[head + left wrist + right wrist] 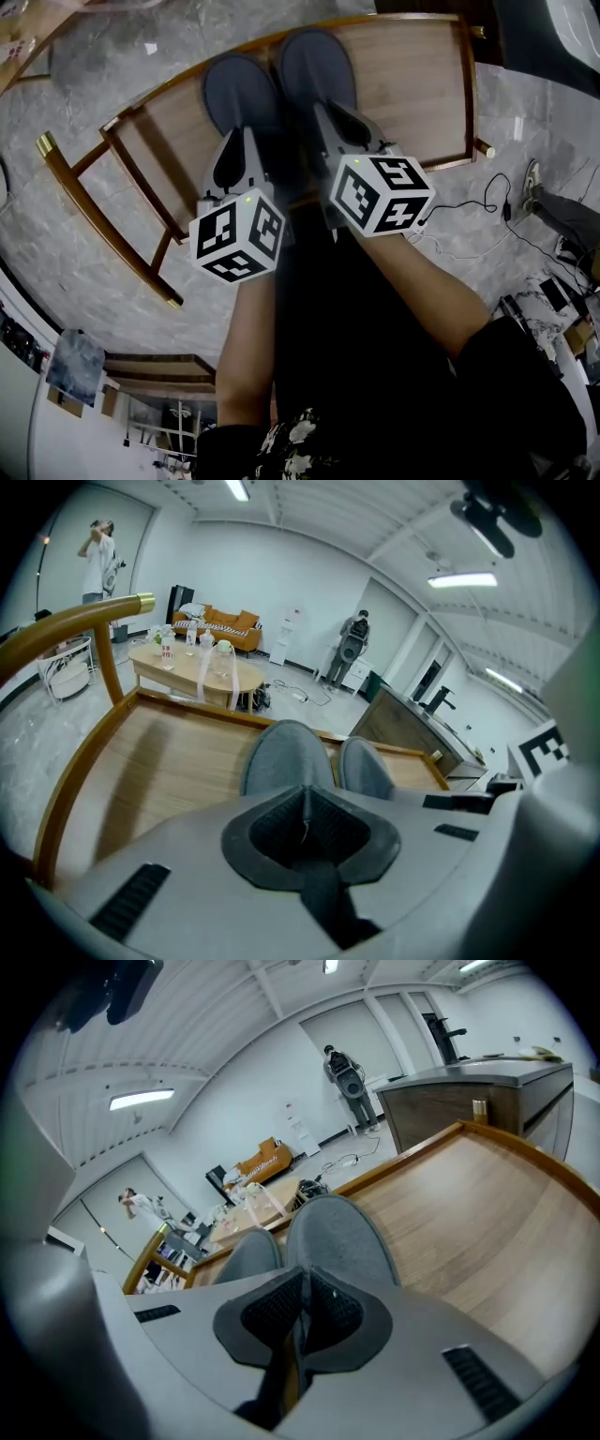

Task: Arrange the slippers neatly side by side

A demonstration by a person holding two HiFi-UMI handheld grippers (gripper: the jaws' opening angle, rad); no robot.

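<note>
Grey fabric slippers lie side by side on the pale wooden bench [422, 75], toes close to its raised far edge and flanks touching or nearly so. The left-hand slipper [234, 94] sits slightly nearer the person than the right-hand slipper [314, 61]. The left claw [242, 150] is closed almost flat, apparently pinching the thin heel edge of the left-hand slipper. The right claw [330, 117] is closed the same way on the right-hand slipper's heel. Gripping at the heels seems to let each slipper be steered straight, and only evening up the toes looks left to do.
</note>
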